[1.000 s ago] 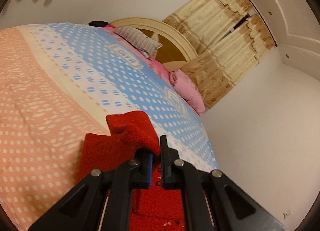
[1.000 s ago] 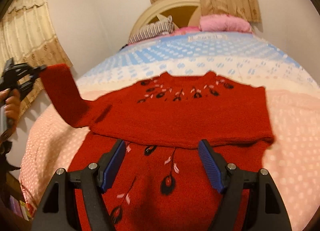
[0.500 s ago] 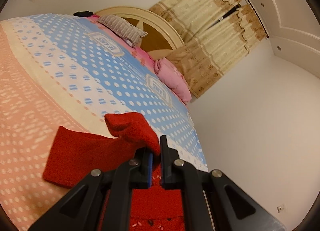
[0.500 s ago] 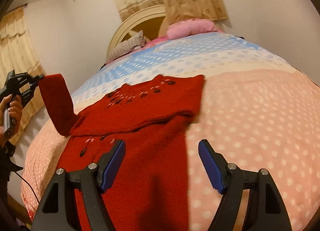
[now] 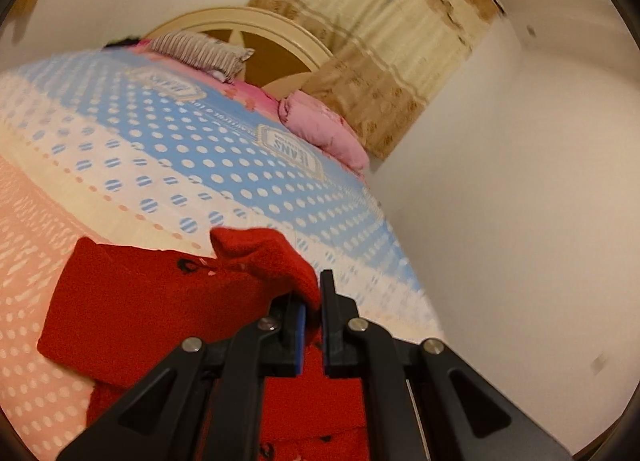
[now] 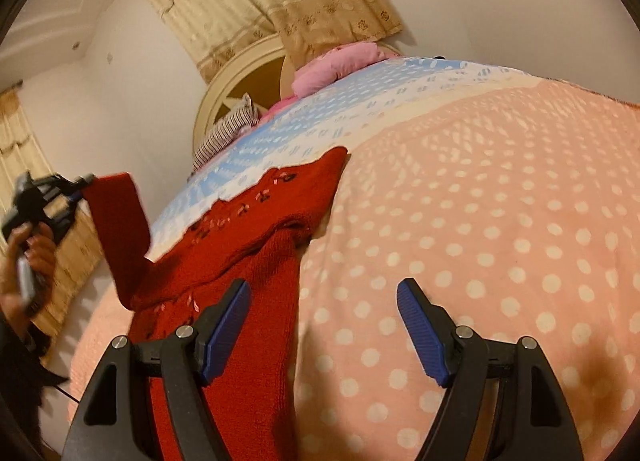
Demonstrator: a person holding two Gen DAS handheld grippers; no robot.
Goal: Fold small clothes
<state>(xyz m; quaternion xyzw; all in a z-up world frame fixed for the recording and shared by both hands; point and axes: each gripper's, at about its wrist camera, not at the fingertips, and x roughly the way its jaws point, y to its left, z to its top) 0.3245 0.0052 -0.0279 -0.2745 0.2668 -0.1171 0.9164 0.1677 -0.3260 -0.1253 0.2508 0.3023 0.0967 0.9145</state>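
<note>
A small red knit sweater [image 6: 248, 253] with dark flower embroidery lies on the bed, its top part folded down over the body. My left gripper [image 5: 314, 301] is shut on the cuff of one red sleeve [image 5: 272, 257] and holds it lifted above the sweater [image 5: 152, 301]. In the right wrist view that left gripper [image 6: 76, 185] shows at the far left with the sleeve [image 6: 120, 229] hanging from it. My right gripper [image 6: 324, 297] is open and empty, over the sweater's right edge and the pink spread.
The bed has a pink dotted spread [image 6: 500, 221] in front and a blue dotted part [image 5: 208, 149] behind. A striped pillow [image 5: 200, 49] and a pink pillow [image 5: 324, 129] lie by the cream headboard [image 5: 256, 21]. Curtains [image 5: 392, 41] and white walls surround the bed.
My right gripper has swung to the right, off the sweater's middle toward its right edge. My left gripper keeps hold of the sleeve and has turned toward the headboard.
</note>
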